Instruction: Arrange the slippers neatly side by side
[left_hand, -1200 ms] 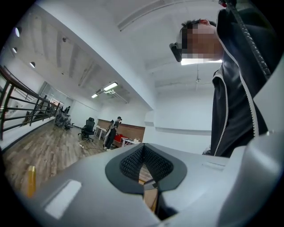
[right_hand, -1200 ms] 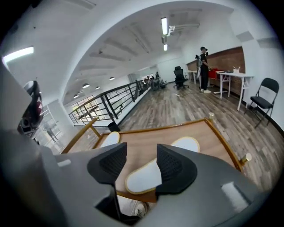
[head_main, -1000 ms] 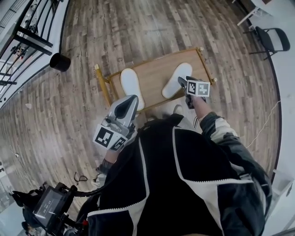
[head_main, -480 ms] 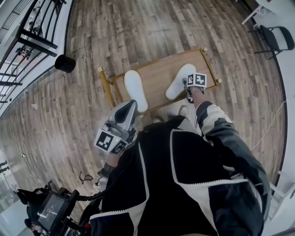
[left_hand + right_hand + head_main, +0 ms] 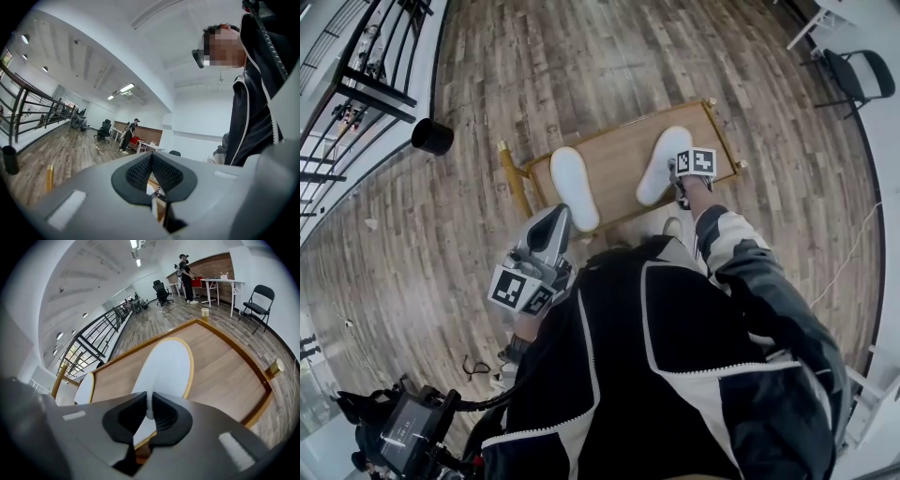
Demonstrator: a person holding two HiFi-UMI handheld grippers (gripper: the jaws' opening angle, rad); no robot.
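Two white slippers lie soles up on a low wooden platform (image 5: 614, 142). The left slipper (image 5: 573, 186) rests near the platform's left end, also showing in the right gripper view (image 5: 83, 389). The right slipper (image 5: 662, 163) lies angled at the right. My right gripper (image 5: 679, 180) is at that slipper's near end, its jaws closing, and a thin white edge of the slipper (image 5: 168, 364) is pinched between the pads (image 5: 149, 411). My left gripper (image 5: 555, 223) is shut and empty, held up near my body, away from the platform (image 5: 151, 171).
The platform (image 5: 225, 373) has a raised gold-coloured rim and corner posts (image 5: 275, 367). A black bin (image 5: 432, 137) stands on the plank floor at the left by a metal railing (image 5: 352, 70). A folding chair (image 5: 855, 77) is at the far right. A person (image 5: 186, 269) stands far off by desks.
My right gripper has moved forward and down to the right slipper's near end and its jaws have come together on the edge. The left gripper has stayed raised and shut.
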